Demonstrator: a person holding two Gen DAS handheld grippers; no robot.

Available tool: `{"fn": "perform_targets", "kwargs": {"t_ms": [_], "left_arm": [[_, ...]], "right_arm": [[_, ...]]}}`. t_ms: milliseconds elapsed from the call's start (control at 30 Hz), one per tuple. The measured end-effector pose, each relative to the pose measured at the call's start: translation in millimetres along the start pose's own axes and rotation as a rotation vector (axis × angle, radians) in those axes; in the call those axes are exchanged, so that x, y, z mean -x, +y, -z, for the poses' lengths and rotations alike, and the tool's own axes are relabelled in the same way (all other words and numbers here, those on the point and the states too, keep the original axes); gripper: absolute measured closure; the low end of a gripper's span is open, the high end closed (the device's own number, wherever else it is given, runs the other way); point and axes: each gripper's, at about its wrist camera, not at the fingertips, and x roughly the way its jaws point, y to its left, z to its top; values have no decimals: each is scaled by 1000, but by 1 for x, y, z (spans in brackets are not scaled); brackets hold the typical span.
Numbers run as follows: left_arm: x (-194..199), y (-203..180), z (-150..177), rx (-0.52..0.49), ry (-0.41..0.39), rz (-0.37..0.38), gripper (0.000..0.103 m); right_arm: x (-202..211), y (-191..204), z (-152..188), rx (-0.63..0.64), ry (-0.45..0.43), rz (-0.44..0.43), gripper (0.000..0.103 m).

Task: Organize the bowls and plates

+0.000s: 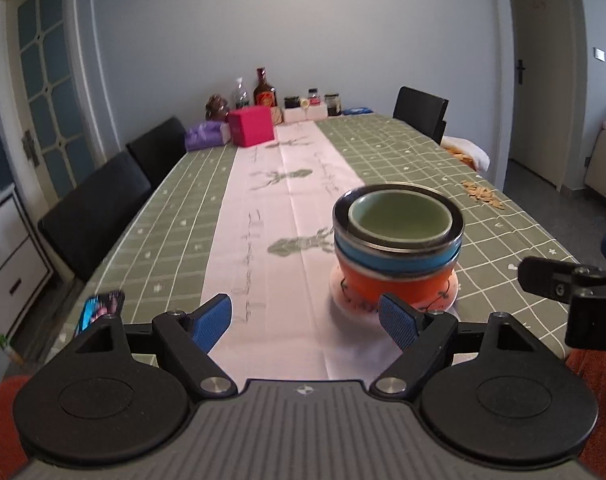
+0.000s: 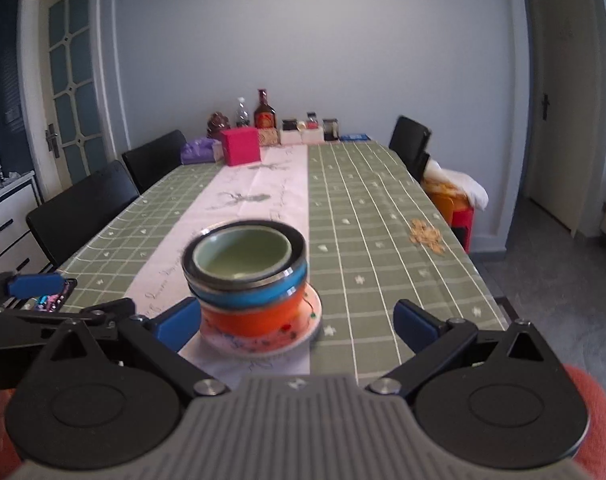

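Right wrist view: the stack of bowls (image 2: 245, 276) on its plate (image 2: 263, 340) sits lower centre on the table (image 2: 383, 240), just ahead of the right gripper (image 2: 299, 326), leftward. Left gripper (image 1: 305, 322) also near. Both gape wide, empty.

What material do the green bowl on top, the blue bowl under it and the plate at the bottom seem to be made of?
Green bowl: probably glazed ceramic, with a smooth, soft sheen.
Blue bowl: perhaps enamelled or coated metal, since a shiny silver rim shows; uncertain.
Plate: probably glazed ceramic or porcelain, glossy white with a small painted pattern. The blur leaves all three open.
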Motion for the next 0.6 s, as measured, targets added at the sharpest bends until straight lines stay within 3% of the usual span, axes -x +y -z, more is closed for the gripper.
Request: {"fn": "perform_targets", "kwargs": {"t_ms": [600], "left_arm": [[-1, 2, 11, 39, 14, -11, 5]], "right_arm": [[-4, 1, 7, -13, 1, 28, 3]]}}
